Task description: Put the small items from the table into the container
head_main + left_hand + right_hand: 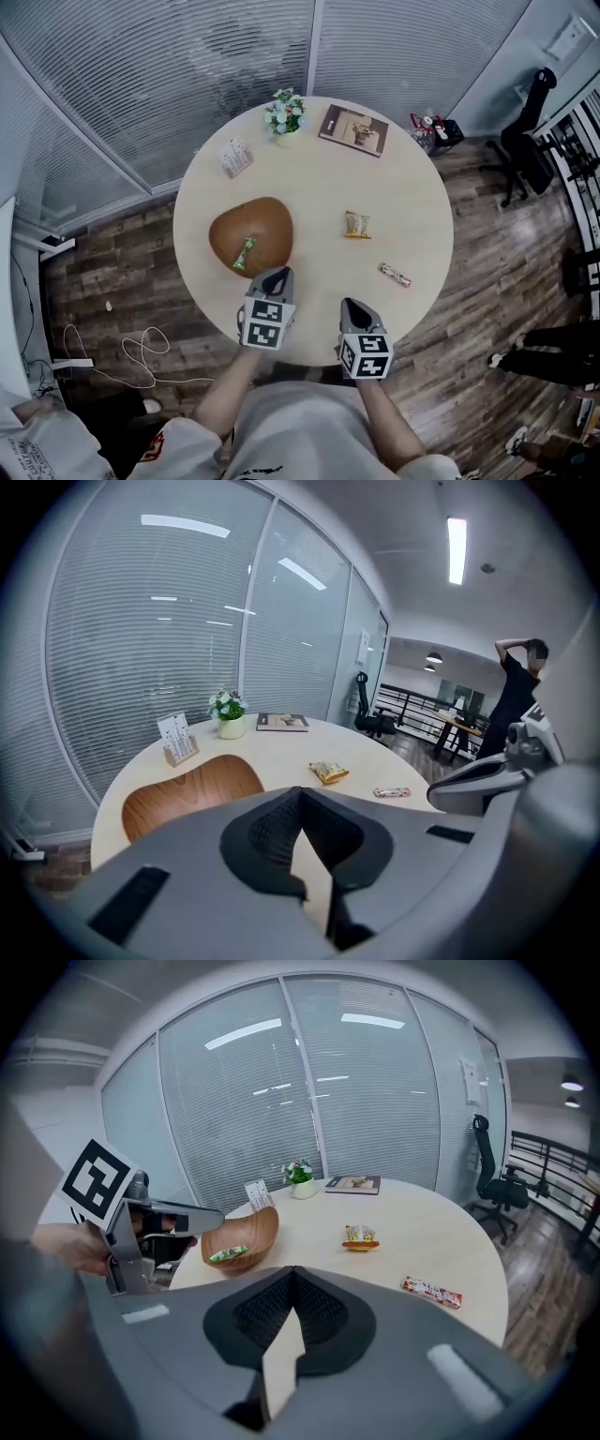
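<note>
Though one candy [245, 252] inside, two outside

potted flowers [285, 113] | book [353, 129] | card stand [234, 157] | office chair [525, 145]

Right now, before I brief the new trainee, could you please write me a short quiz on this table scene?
1. True or false: the wooden bowl already holds a green-wrapped sweet.
2. How many small wrapped items lie on the table outside the bowl?
3. Which lies nearer the right gripper: A) the yellow snack packet, or B) the red candy bar?
Key: 1 true; 2 two; 3 B.
</note>
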`<state>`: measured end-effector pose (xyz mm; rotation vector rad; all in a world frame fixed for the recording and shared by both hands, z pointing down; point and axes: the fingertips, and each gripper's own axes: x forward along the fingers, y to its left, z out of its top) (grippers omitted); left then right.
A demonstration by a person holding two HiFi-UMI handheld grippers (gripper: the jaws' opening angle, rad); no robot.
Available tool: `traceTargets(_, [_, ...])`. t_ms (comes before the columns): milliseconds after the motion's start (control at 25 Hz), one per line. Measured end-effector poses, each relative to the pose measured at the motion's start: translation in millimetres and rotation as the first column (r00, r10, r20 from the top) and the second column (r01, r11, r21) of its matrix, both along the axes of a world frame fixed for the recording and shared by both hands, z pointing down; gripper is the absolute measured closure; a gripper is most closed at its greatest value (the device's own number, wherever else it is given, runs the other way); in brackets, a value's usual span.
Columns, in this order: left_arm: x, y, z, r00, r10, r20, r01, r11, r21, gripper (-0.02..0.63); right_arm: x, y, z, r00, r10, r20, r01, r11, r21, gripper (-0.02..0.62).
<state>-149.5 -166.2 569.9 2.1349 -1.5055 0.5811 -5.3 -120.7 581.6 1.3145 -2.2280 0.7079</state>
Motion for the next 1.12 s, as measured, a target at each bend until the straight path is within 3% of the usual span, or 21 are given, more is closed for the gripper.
traceTargets(200, [37, -5, -1, 0.998, 0.043, -0.046, -0.043, 0.999, 0.011, 0.603, 23, -2, 3, 0.999, 0.033, 0.016, -0.033, 0.999, -0.010, 0.595])
traceTargets(600, [114, -54, 12, 0.998, 0.062, -0.030, -0.062, 0.998, -0.001, 0.597, 97, -26, 0, 0.993, 0.111, 0.033, -0.111, 0.994, -0.017, 0.595])
traceTargets(760, [144, -88, 31, 0.998, 0.055, -0.006, -0.055, 0.998, -0.020, 0.461, 123, -36, 4, 0.991, 0.129, 0.033, -0.128, 0.991, -0.036, 0.595])
traceTargets(880, [163, -115, 49, 0.999, 0.040, -0.029, -0.041, 0.998, -0.052, 0.352, 139, -46, 6, 0.991, 0.132, 0.030, -0.130, 0.990, -0.044, 0.595])
traceTargets(1120, [173, -163, 84, 0.998, -0.057, -0.029, 0.054, 0.994, -0.094, 0.298, 170, -65, 9, 0.991, 0.134, 0.022, -0.132, 0.989, -0.064, 0.595])
